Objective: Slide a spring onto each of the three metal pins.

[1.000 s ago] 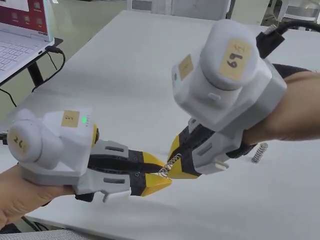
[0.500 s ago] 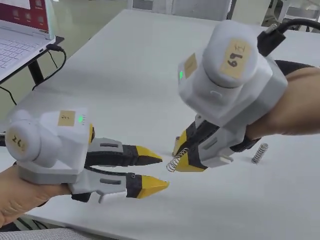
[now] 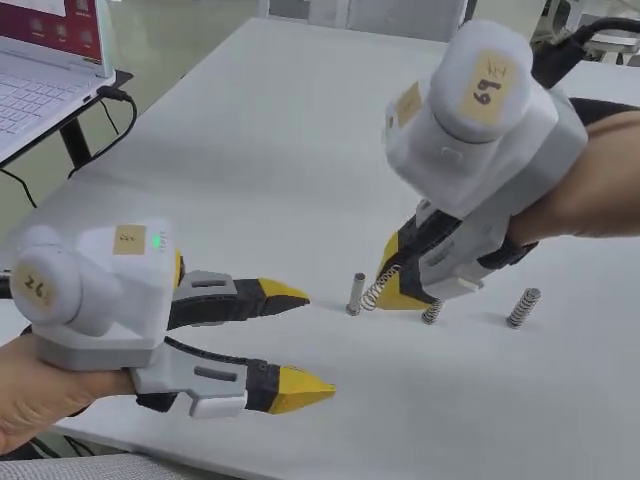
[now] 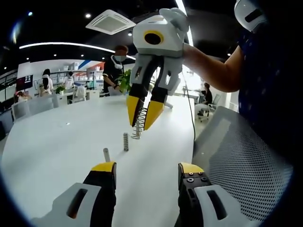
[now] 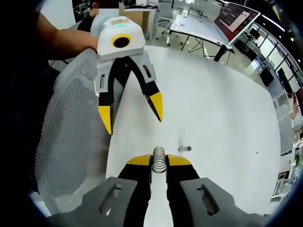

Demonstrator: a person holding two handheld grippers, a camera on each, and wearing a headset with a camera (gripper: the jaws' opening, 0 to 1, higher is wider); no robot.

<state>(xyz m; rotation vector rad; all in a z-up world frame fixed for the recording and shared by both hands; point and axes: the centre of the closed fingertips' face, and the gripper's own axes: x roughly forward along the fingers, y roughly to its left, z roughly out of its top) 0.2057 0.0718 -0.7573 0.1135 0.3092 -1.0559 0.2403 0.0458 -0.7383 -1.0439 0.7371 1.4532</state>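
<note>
Right tongs (image 3: 395, 288): in my right hand, above the table; jaws closed tight on a spring.
Held spring (image 3: 378, 288): pinched at its upper end between my yellow tips; hangs tilted, lower end just beside the top of the bare pin; I cannot tell whether it touches.
Left tongs (image 3: 300, 340): in my left hand, low and to the left; jaws wide apart, nothing between them, tips pointing toward the bare pin.
Bare pin (image 3: 356, 294): one item, upright on the table, between the tips of my two tongs.
Near spring (image 3: 432, 312): upright on the table, just beneath my right tongs; I cannot tell whether a pin sits inside.
Far spring (image 3: 522, 307): upright, just right of the near spring; same doubt.
Table (image 3: 250, 150): white, plain top.
Laptop (image 3: 40, 60): open, on a dark stand off the table's left edge.
Mesh chair back (image 5: 71, 142): grey, beside the table edge, in the right gripper view.
</note>
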